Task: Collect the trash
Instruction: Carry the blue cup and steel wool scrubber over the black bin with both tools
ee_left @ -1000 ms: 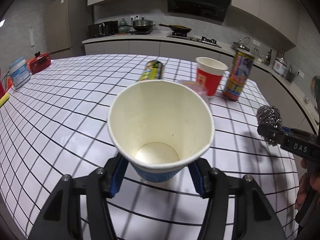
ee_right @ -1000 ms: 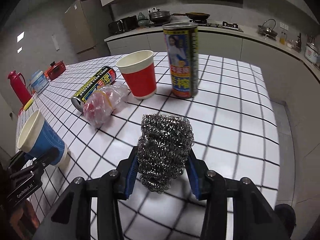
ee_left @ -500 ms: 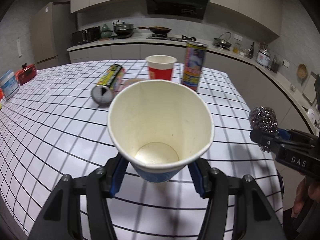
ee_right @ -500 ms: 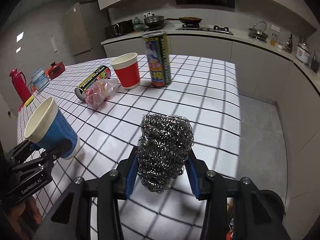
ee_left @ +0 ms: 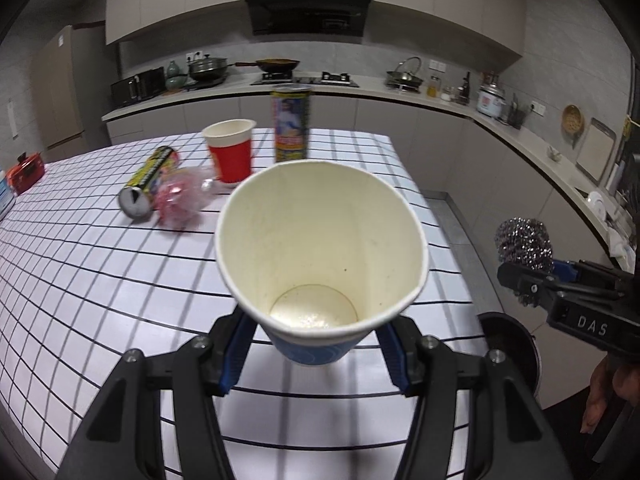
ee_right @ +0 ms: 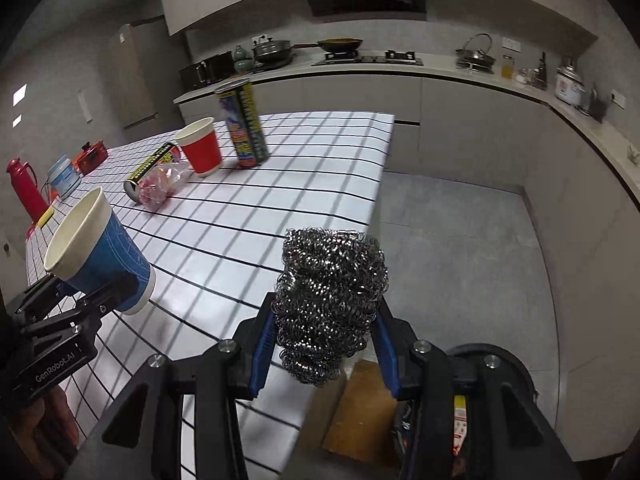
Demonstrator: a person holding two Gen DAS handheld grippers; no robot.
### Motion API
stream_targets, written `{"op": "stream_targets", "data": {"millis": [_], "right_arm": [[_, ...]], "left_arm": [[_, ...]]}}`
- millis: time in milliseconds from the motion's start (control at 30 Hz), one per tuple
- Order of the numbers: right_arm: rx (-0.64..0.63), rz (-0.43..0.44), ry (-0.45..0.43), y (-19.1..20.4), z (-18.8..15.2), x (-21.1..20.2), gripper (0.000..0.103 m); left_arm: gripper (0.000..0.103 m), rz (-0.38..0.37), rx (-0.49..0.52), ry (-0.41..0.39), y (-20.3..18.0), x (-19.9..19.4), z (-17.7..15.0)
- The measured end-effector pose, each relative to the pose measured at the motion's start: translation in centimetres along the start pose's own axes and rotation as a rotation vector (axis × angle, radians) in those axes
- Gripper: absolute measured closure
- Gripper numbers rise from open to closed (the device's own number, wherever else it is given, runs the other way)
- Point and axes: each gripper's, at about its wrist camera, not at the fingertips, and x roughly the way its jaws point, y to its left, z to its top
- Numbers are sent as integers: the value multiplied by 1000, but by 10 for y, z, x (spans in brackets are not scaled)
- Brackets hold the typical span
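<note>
Gaping empty blue cup (ee_left: pixel 320 264) in tongs (ee_left: pixel 318 354)

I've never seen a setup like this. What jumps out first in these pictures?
A blue paper cup, empty, fills the left view, clamped in the left tool over the checked table. The right tool grips a steel wool scrubber past the table's edge. Farther back stand a red cup and a tall can.

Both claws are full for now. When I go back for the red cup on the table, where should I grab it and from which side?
Judging by its pose, take the red cup across its lower wall, claw level, coming from the open table side nearest you. It stands upright with its mouth up. The lying can and plastic bag crowd its left; the tall can stands to its right.
</note>
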Motion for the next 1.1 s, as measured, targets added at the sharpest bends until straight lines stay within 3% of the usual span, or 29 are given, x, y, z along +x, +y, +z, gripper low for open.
{"op": "stream_targets", "data": {"millis": [567, 833, 1100], "right_arm": [[113, -120, -2, -111, -52, -58, 56], [149, -159, 28, -163, -81, -68, 56], [163, -190, 75, -214, -109, -64, 56]], "left_arm": [[45, -143, 115, 15, -122, 1, -10], [45, -198, 160, 54, -181, 10, -29], [45, -207, 180, 114, -221, 34, -46]]}}
